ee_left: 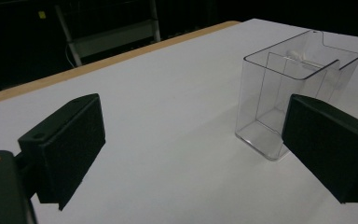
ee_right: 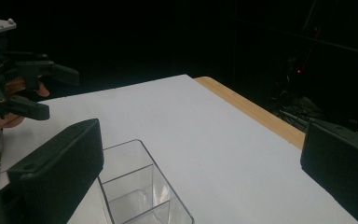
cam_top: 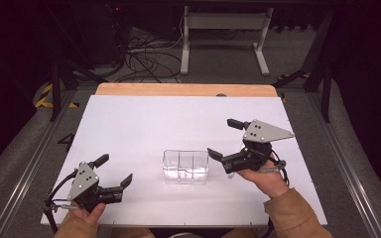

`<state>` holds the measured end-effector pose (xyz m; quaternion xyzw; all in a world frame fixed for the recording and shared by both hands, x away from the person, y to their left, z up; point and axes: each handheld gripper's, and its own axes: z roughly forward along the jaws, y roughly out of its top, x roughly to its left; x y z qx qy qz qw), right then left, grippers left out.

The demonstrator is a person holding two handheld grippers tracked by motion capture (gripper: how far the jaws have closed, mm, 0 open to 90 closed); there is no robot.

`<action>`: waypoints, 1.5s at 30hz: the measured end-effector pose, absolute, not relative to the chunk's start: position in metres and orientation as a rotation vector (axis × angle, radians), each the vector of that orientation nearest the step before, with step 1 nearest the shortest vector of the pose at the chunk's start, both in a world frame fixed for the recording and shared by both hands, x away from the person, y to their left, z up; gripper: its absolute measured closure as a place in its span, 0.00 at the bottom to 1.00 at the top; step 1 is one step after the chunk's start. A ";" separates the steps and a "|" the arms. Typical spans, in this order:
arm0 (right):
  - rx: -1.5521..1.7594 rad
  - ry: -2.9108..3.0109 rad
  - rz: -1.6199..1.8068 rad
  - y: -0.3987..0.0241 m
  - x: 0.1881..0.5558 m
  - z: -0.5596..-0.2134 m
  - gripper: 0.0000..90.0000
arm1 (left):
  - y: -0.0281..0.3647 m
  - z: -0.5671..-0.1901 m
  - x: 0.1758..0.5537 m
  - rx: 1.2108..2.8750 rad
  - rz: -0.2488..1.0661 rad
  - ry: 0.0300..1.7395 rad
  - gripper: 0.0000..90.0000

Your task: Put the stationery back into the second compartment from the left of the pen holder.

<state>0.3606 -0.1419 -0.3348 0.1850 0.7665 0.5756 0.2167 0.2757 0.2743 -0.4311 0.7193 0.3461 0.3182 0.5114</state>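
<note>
The little box (cam_top: 186, 167) is clear, shiny plastic with smooth walls you can see through. The table top (cam_top: 154, 119) is a flat, matt white sheet, and a strip of light wood (cam_top: 178, 89) shows at its far edge. The 2 grippers (cam_top: 113, 174) (cam_top: 229, 139) look like dull black plastic, each with a grey metal plate (cam_top: 82, 179).

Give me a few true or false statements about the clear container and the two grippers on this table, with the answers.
1. The clear container stands on the white table between the two grippers. True.
2. The right gripper is clamped on the container. False: its jaws stand wide open, beside the container, holding nothing.
3. The container has inner dividers. True.
4. The left gripper holds a cup. False: its jaws are open and empty.
5. The container lies tipped on its side. False: it stands upright, open side up.
</note>
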 end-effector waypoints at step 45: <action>1.062 1.986 1.073 -0.183 0.385 -0.341 0.08 | 0.274 -0.431 0.276 1.733 0.771 0.830 0.08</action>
